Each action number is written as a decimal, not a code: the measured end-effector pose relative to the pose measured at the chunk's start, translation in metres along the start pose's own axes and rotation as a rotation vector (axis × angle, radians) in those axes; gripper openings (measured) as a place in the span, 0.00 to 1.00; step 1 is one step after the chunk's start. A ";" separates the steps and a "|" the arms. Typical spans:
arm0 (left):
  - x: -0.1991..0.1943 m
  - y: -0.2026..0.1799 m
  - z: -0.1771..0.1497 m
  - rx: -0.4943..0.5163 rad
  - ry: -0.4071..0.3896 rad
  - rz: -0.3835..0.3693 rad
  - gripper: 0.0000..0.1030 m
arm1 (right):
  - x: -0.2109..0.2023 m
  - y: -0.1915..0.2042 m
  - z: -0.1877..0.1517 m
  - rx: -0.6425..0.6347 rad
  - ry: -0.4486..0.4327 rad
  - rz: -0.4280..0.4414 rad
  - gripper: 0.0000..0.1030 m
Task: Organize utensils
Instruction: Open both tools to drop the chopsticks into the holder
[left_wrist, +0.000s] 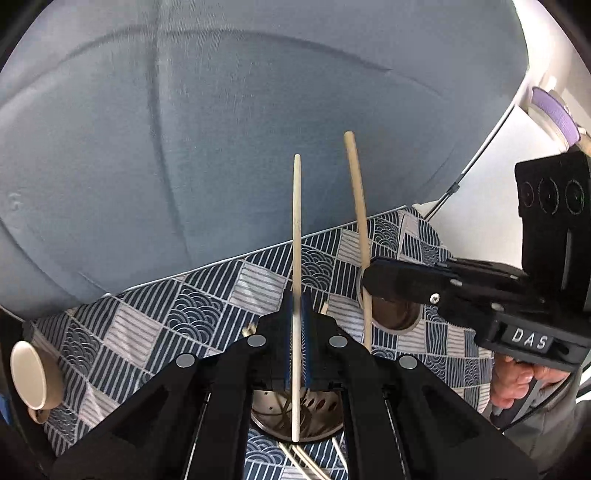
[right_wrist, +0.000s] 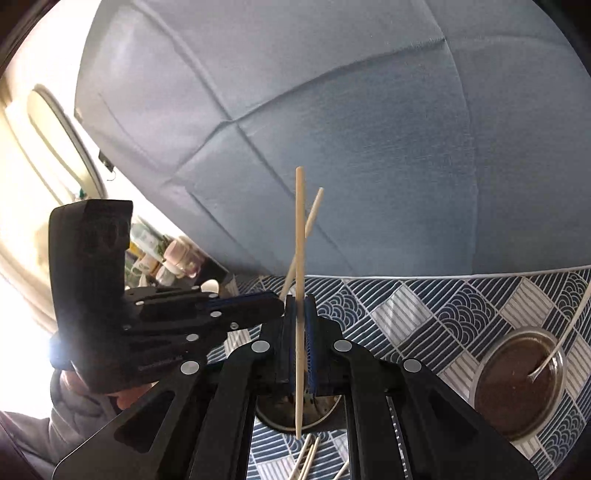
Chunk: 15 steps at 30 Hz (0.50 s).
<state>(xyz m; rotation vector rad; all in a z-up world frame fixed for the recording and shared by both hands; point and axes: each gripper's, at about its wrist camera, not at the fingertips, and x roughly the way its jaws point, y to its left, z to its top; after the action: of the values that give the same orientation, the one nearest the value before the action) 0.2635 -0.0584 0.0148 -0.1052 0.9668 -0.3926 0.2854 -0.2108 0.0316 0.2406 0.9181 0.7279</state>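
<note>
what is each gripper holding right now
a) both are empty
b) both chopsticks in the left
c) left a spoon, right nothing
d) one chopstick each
d: the left gripper is shut on one chopstick, and the right gripper is shut on the other chopstick, both standing upright.

Beyond the tongs a blue-grey upholstered sofa is seen rising behind the desk's patterned cloth, while bright daylight is let in through a window far left of them.

Two wrist fisheyes close above a patterned cloth, facing a blue sofa, both sharing the perforated holder.
</note>
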 end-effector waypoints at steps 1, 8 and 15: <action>0.004 0.001 0.001 -0.001 -0.003 -0.005 0.05 | 0.002 -0.001 0.000 -0.003 0.001 -0.003 0.05; 0.020 0.006 -0.001 -0.011 0.005 -0.026 0.05 | 0.009 -0.006 -0.001 -0.003 0.010 -0.018 0.05; 0.018 0.011 -0.011 -0.003 0.015 -0.035 0.05 | 0.010 -0.001 0.004 0.005 -0.011 -0.006 0.05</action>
<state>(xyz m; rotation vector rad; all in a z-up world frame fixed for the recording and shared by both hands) 0.2667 -0.0543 -0.0087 -0.1217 0.9815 -0.4244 0.2928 -0.2041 0.0271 0.2465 0.9102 0.7185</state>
